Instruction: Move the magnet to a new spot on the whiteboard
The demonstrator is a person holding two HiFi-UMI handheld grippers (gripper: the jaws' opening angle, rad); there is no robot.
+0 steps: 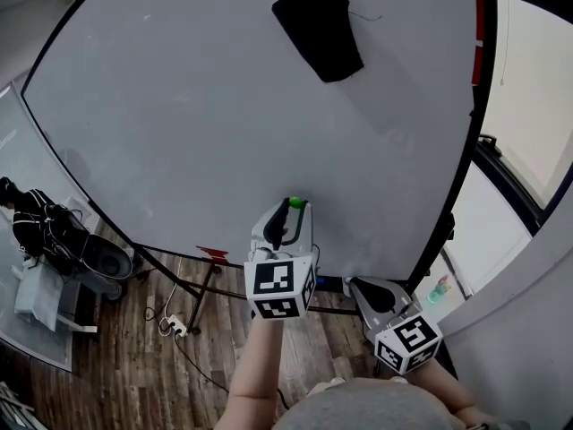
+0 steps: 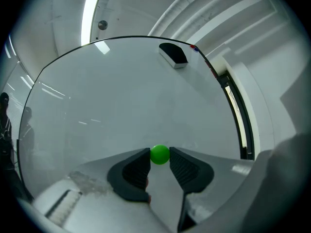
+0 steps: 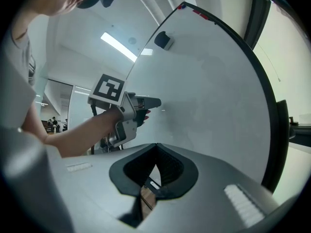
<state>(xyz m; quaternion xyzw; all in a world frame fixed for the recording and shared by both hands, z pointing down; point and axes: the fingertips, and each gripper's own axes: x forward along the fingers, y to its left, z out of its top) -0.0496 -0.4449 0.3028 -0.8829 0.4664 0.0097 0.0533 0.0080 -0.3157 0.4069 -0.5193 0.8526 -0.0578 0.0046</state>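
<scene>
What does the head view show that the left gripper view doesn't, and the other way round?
Only the head view shows the wooden floor, the board's stand and the right gripper. Only the left gripper view shows the ceiling light and, up close, the left gripper pressing its jaws on both sides of the green magnet. Both show the whiteboard, the black eraser and the magnet.

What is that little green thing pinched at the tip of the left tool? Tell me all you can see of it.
It is the magnet: a small, round, bright green knob, smooth and glossy like plastic, with no markings visible. The left gripper holds it at the very tips of its dark ribbed fingers, one pressing each side. It sits before the lower middle of the whiteboard; whether it touches the board cannot be told.
</scene>
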